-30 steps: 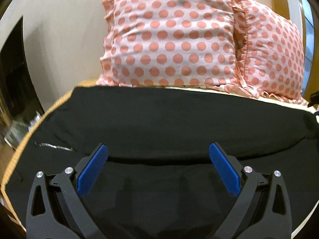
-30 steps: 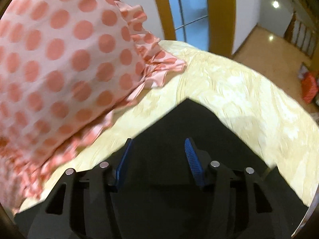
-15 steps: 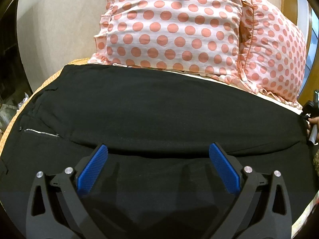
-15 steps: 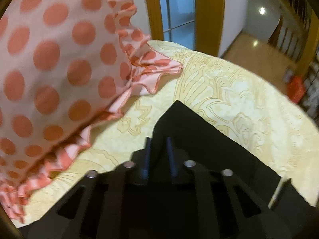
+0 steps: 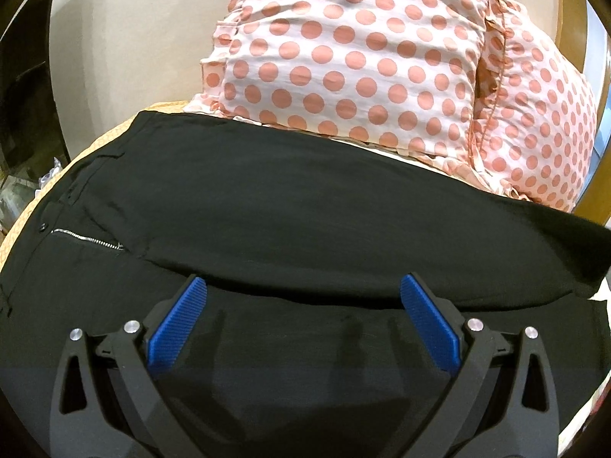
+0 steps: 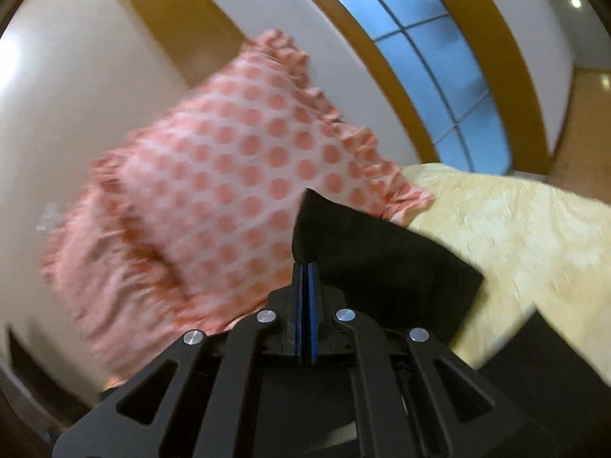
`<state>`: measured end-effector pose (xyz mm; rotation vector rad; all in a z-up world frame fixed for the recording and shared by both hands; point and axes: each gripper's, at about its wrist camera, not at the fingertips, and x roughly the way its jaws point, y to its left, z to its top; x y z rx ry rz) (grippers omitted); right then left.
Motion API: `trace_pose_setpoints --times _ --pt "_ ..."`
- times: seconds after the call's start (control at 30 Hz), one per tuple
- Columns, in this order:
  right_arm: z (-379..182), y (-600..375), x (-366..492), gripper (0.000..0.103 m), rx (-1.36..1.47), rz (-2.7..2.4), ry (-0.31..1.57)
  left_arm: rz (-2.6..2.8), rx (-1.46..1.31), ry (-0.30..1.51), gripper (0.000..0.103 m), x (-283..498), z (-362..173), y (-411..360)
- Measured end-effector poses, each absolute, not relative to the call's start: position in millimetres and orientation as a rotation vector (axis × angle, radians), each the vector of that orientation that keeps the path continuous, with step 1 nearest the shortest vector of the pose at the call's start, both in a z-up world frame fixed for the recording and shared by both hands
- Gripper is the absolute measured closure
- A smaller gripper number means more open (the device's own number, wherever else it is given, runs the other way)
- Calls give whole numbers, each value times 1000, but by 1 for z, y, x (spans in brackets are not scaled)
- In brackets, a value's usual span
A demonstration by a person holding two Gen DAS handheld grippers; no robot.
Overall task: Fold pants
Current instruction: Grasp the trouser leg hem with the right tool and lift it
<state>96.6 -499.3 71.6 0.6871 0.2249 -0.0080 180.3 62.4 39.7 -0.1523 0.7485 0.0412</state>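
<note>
Black pants on a yellow bed, one corner lifted.

The pants (image 5: 305,206) lie with their long axis left to right, zipper end at the left (no readable label). The left gripper (image 5: 301,305) hovers spread wide above them, holding nothing. The right gripper (image 6: 304,267) is pinched tight on a raised corner of the pants, near the dotted pillow (image 6: 214,191) and bedspread (image 6: 534,229).

Black pants (image 5: 305,229) spread across the middle and lower frame, one leg lying over the other, with a silver zipper (image 5: 86,239) and a small button at the left. The left gripper (image 5: 303,307) sits at the bottom, its blue pads (image 5: 177,322) wide apart above the cloth. Two polka-dot pillows (image 5: 362,57) fill the upper right against a cream wall (image 5: 126,38).
</note>
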Motion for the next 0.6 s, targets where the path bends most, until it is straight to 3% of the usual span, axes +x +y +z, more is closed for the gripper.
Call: trace_pose_setpoints --times 0.17,0.37,0.43,0.47,0.5,0.6 --pt "23 -496 12 100 845 -46 251 58 -162 738 2 178 41 65" --pt "-9 -507 11 97 969 -84 405 68 -159 743 2 179 40 64" --pt "-14 -510 13 80 1030 -71 431 74 -162 733 2 178 41 65" --pt "-15 -512 12 63 1055 -64 425 76 -166 729 2 177 41 66" --pt "-17 -513 10 55 1067 -65 416 80 -174 726 2 176 42 68" --pt "-25 -515 7 55 1119 -53 405 83 -190 733 2 177 41 71"
